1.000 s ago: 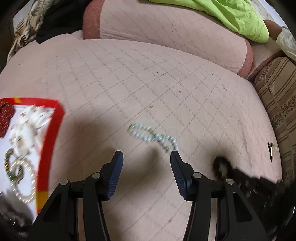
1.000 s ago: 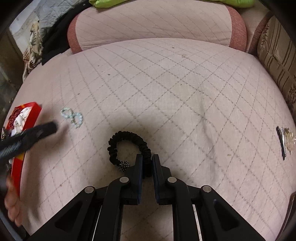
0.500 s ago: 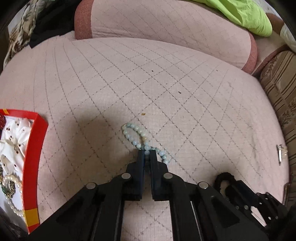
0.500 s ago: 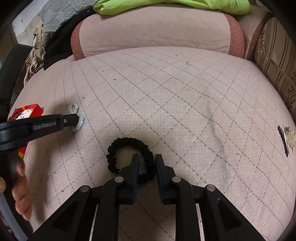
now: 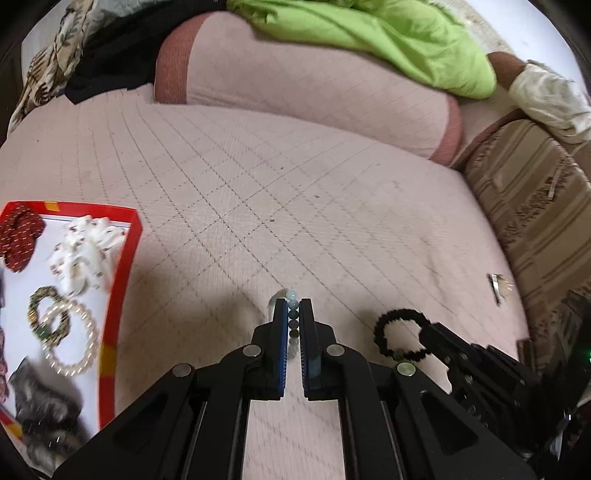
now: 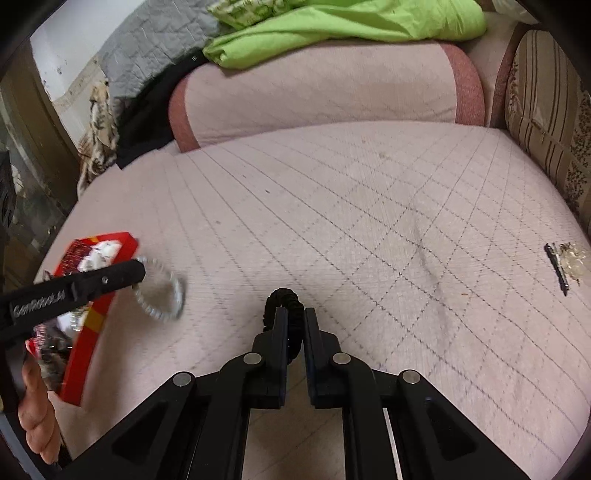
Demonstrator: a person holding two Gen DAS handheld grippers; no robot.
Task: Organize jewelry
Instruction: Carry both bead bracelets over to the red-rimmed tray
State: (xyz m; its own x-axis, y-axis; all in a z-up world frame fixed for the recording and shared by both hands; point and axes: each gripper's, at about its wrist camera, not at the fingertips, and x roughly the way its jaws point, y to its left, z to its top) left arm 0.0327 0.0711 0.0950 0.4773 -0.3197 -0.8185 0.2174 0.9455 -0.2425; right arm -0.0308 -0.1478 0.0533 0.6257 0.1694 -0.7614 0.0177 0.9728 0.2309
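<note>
My left gripper (image 5: pixel 293 306) is shut on a pale blue bead bracelet (image 5: pixel 292 313) and holds it above the pink quilted cushion; the bracelet hangs as a blurred loop in the right wrist view (image 6: pixel 162 295). My right gripper (image 6: pixel 294 315) is shut on a black hair tie (image 6: pixel 284 300), lifted off the cushion; it also shows in the left wrist view (image 5: pixel 400 334). A red-rimmed tray (image 5: pixel 123 269) at the left holds a white scrunchie (image 5: pixel 83 251), a pearl bracelet (image 5: pixel 74 341) and other pieces.
A hair clip (image 6: pixel 557 267) with a clear ornament lies at the cushion's right edge. A bolster (image 6: pixel 325 92) with green cloth (image 6: pixel 351 22) lies at the back. A striped pillow (image 6: pixel 554 122) stands at the right.
My left gripper closed on the bead bracelet and lifted it off the cushion toward the tray. My right gripper lifted the black hair tie.
</note>
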